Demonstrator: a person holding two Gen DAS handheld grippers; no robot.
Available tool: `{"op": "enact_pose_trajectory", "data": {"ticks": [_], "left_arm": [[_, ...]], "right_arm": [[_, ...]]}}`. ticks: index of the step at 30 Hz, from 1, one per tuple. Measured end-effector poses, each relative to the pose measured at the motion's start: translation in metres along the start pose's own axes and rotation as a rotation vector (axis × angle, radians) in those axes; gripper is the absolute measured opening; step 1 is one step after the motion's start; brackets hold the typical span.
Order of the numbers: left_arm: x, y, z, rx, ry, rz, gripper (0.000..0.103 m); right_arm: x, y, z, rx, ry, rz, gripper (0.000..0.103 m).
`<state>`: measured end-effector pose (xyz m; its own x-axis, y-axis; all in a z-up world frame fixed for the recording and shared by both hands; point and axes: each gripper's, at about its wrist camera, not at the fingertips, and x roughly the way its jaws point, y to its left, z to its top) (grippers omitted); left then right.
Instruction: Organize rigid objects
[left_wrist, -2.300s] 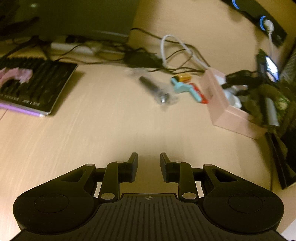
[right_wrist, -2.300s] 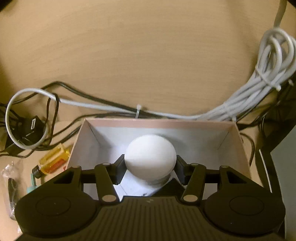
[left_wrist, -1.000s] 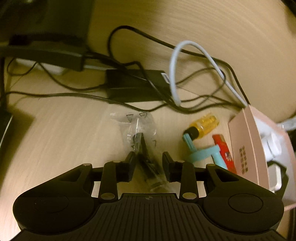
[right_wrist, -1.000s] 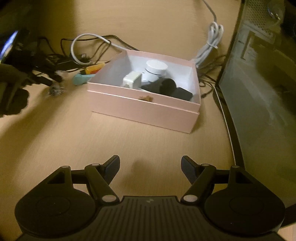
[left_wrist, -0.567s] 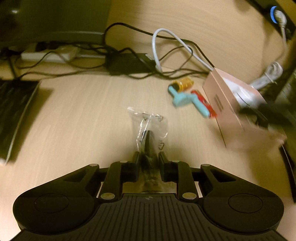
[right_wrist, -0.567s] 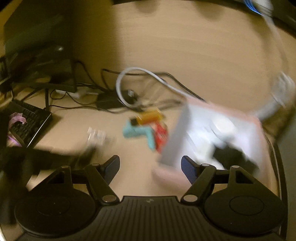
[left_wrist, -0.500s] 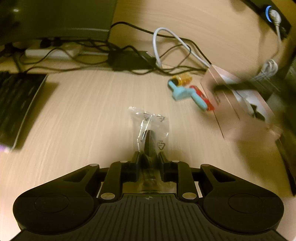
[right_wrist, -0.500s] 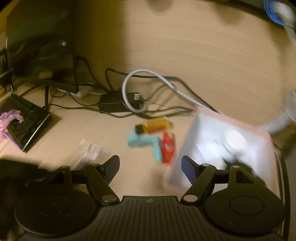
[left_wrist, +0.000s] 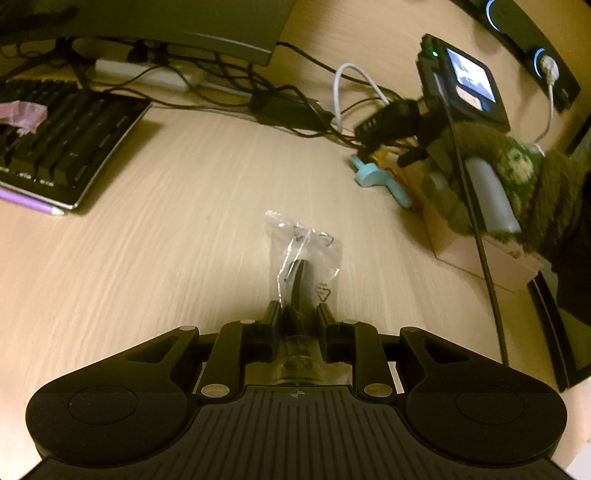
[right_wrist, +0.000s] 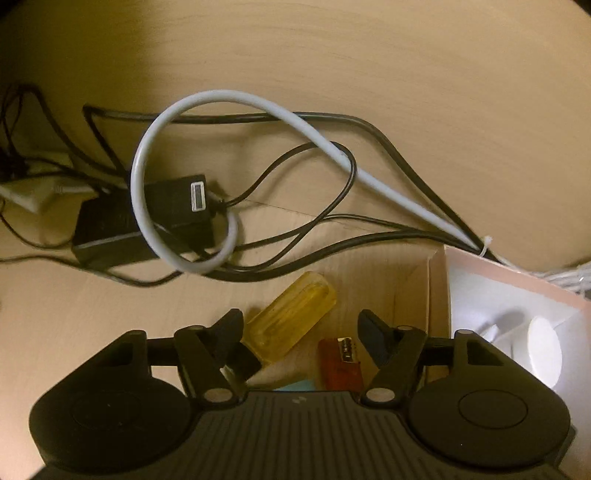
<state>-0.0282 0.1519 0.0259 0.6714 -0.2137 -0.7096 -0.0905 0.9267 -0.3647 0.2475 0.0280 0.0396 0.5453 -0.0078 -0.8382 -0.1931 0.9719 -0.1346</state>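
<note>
My left gripper (left_wrist: 297, 321) is shut on a clear plastic bag (left_wrist: 303, 251) with a black part inside, held just above the wooden desk. My right gripper (right_wrist: 301, 325) hovers over a yellow-handled screwdriver (right_wrist: 291, 314) and a red stick (right_wrist: 338, 363). Both lie between its closing jaws, and the pads do not press on them. Its left finger is close beside the yellow handle. A light blue tool (left_wrist: 373, 175) lies next to them. The pink box (right_wrist: 439, 288) stands to the right, with a white round thing (right_wrist: 543, 347) inside.
A tangle of black and white cables (right_wrist: 258, 122) and a black adapter (right_wrist: 140, 225) lie just behind the screwdriver. A keyboard (left_wrist: 62, 136), a power strip (left_wrist: 147, 75) and a monitor base (left_wrist: 184, 26) stand at the back left. A gloved hand (left_wrist: 517, 173) holds the right gripper.
My left gripper shut on the bagged part and drew it back from the cables. The right gripper swung left from in front of the pink box to over the screwdriver, its jaws narrowing.
</note>
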Motion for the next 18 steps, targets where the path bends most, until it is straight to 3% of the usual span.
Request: {"op": "enact_pose_trajectory", "data": {"ticks": [1, 2, 5, 13, 18], "left_arm": [[0.0, -0.001, 0.001, -0.002, 0.001, 0.003, 0.024], [0.001, -0.001, 0.001, -0.002, 0.003, 0.004, 0.024], [0.003, -0.002, 0.004, -0.002, 0.009, 0.001, 0.024], [0.012, -0.005, 0.01, -0.025, 0.026, -0.012, 0.024], [0.017, -0.014, 0.014, -0.02, 0.051, -0.002, 0.024]], "right_arm": [[-0.002, 0.0, -0.004, -0.029, -0.006, -0.004, 0.046], [-0.003, 0.003, -0.007, -0.058, 0.004, 0.019, 0.039], [-0.015, 0.007, -0.028, -0.092, 0.013, 0.077, 0.028], [-0.071, 0.007, -0.094, -0.162, 0.023, 0.227, 0.027], [-0.1, 0.004, -0.142, -0.271, -0.025, 0.251, 0.028]]}}
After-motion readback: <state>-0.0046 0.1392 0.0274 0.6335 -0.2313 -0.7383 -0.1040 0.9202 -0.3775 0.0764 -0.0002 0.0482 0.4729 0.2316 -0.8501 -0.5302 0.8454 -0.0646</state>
